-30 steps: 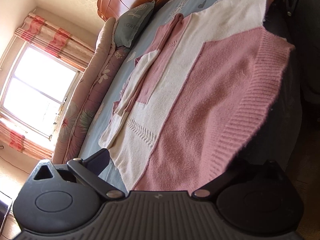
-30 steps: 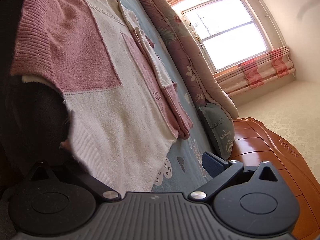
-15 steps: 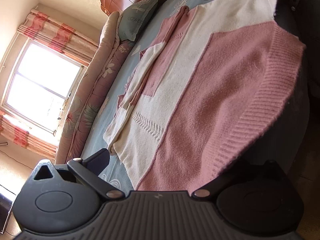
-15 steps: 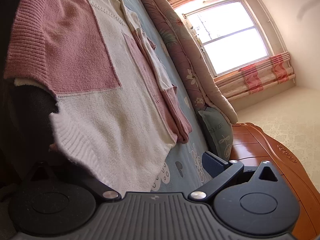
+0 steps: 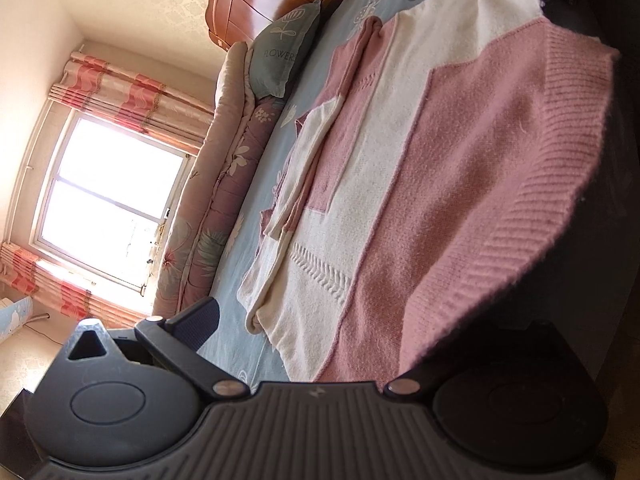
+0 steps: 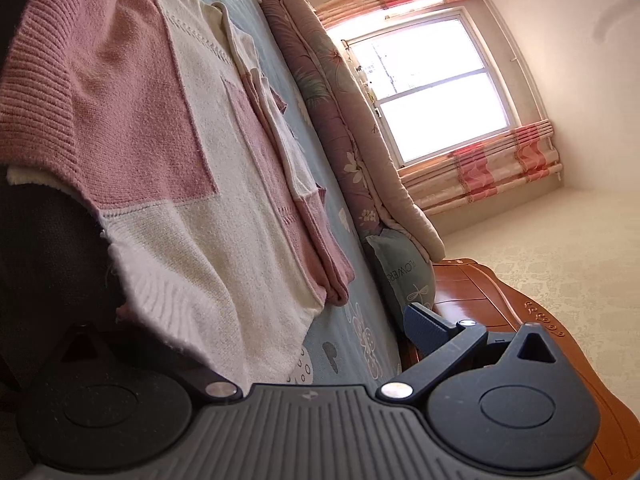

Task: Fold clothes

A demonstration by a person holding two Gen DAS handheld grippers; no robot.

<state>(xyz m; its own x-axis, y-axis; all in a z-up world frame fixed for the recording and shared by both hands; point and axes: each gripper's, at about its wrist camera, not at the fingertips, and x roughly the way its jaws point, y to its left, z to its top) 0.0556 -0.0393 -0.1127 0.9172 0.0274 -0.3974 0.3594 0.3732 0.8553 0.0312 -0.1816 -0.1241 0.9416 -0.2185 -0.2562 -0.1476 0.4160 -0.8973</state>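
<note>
A pink and white knit sweater (image 5: 400,168) lies flat on the blue bed sheet (image 5: 240,280), sleeves folded along its far side. Its ribbed hem (image 5: 552,184) hangs over the near bed edge. My left gripper (image 5: 340,340) is open at the sweater's white corner; one finger (image 5: 196,324) is over the sheet and the other is lost in shadow below the pink hem. In the right wrist view the sweater (image 6: 192,152) fills the left half. My right gripper (image 6: 260,332) is open around the white ribbed hem (image 6: 160,292), with one finger (image 6: 428,328) beside the sheet.
A rolled floral quilt (image 5: 224,200) runs along the far side of the bed, with a grey-blue pillow (image 6: 404,272) and a wooden headboard (image 6: 500,304) at its end. A bright window (image 6: 436,84) with striped curtains stands behind. Dark shadow lies below the bed edge.
Both views have shifted a little along the bed edge. The white hem by my right gripper now bulges up off the edge. Both grippers stay open.
</note>
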